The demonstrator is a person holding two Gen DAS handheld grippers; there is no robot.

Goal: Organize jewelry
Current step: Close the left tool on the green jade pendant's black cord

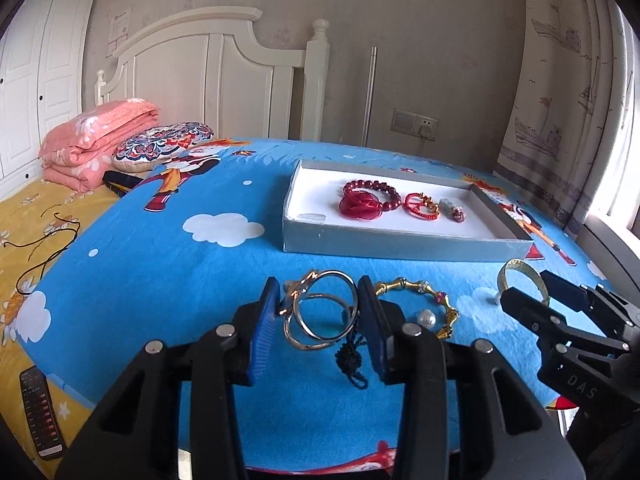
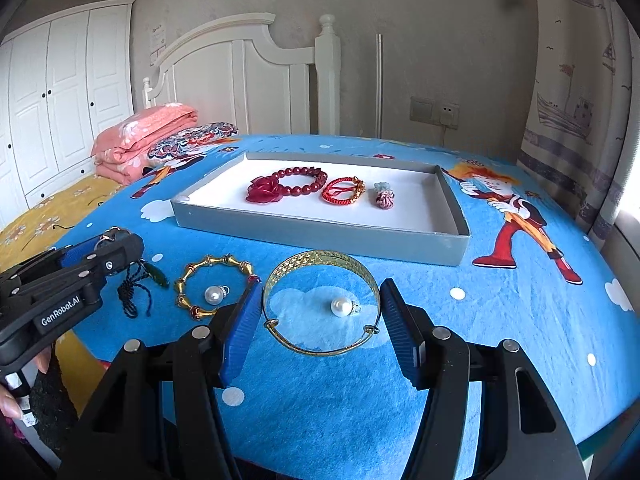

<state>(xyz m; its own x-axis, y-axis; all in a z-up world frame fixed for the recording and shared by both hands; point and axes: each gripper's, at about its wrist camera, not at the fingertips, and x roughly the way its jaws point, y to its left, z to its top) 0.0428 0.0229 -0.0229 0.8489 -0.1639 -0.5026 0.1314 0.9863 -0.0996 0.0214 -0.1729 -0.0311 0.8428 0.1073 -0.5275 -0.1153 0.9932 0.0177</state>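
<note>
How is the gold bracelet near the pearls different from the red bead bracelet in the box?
The gold bangle is one thin, open metal hoop; the red bead bracelet is a string of round beads with a red flower. The bangle lies on the blue cloth between the right gripper's fingers; the beads lie in the tray. Both are round.

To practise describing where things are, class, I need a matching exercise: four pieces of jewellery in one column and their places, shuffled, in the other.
Column A
1. red bead bracelet
2. wide gold bangle
3. silver rings
4. gold segmented bracelet

Column B
a. loose on the blue cloth, between no fingers
b. in the grey tray
c. between the fingers of the left gripper
d. between the fingers of the right gripper

Pairs: 1-b, 2-d, 3-c, 4-a
</note>
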